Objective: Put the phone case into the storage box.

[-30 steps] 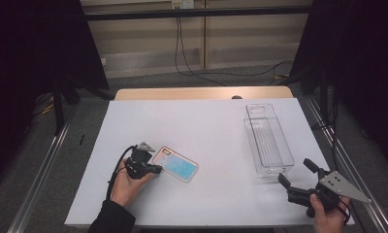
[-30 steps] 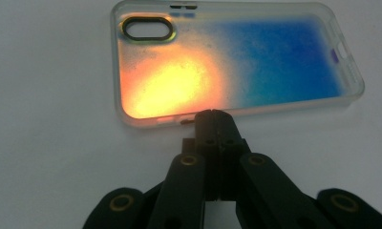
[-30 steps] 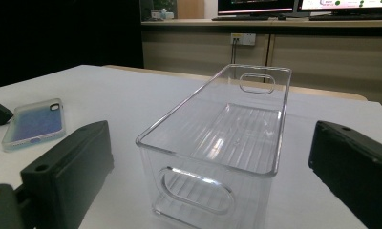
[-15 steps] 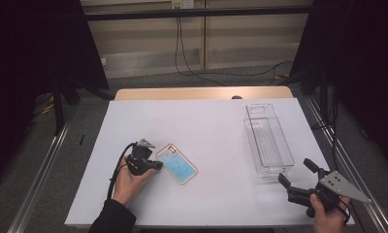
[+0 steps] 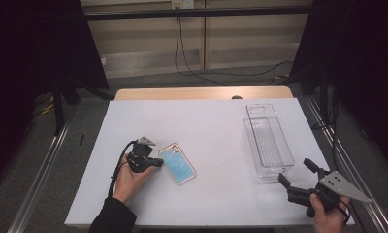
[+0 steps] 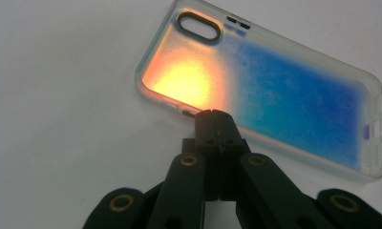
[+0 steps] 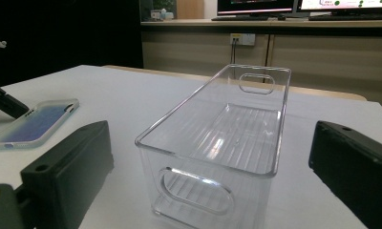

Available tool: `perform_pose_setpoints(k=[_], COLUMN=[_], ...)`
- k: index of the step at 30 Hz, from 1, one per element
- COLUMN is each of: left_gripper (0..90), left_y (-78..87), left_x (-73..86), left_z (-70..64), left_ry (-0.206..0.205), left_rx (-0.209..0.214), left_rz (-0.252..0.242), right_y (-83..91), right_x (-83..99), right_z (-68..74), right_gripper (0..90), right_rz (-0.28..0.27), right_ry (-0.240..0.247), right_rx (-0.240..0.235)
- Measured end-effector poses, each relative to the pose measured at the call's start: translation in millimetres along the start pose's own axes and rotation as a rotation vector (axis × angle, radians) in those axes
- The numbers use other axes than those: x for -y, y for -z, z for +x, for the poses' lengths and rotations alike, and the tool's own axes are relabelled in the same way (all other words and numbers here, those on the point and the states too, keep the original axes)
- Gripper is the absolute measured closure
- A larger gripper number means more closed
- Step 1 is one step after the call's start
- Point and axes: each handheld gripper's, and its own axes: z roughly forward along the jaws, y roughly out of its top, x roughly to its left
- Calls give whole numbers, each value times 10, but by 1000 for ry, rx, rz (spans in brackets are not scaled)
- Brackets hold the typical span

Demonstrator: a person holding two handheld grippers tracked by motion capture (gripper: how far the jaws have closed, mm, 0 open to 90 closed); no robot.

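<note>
A translucent phone case (image 5: pixel 177 163), blue with an orange glow at its camera end (image 6: pixel 275 90), lies flat on the white table (image 5: pixel 206 126). My left gripper (image 5: pixel 159 162) is shut, and its joined tips (image 6: pixel 215 117) touch the case's long side edge with nothing between them. My right gripper (image 5: pixel 295 171) is open at the table's near right corner. Its jaws stand wide apart (image 7: pixel 210 167) facing the short end of a clear plastic bin (image 7: pixel 203 158). The case also lies far left in the right gripper view (image 7: pixel 34 121).
The clear bin (image 5: pixel 268 141) stands empty along the right side of the table, with a handle cut-out in each end. A wooden strip (image 5: pixel 202 93) runs along the table's far edge. Metal rails (image 5: pixel 46 160) flank the table.
The phone case has turned a little on the table, its camera end swinging away under the left gripper's push. The right gripper has stayed in place.
</note>
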Motion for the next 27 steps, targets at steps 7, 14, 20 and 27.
perform_pose_setpoints(k=[7, 14, 20, 27], left_gripper=[900, 900, 900, 900], left_y=[-20, -51, -89, -138], left_x=[-89, -120, -188, -227], left_z=[22, 52, 56, 61], left_ry=[5, 13, 19, 32], left_rx=[-22, -18, -22, -23], left_rz=[-6, -13, -12, -24], right_y=[1, 0, -1, 5], right_x=[0, 1, 2, 3], right_z=[-1, 0, -2, -4], right_gripper=[5, 5, 5, 5], right_rz=[0, 0, 2, 2], right_ry=[-1, 0, -1, 0], right_rx=[0, -1, -2, -2])
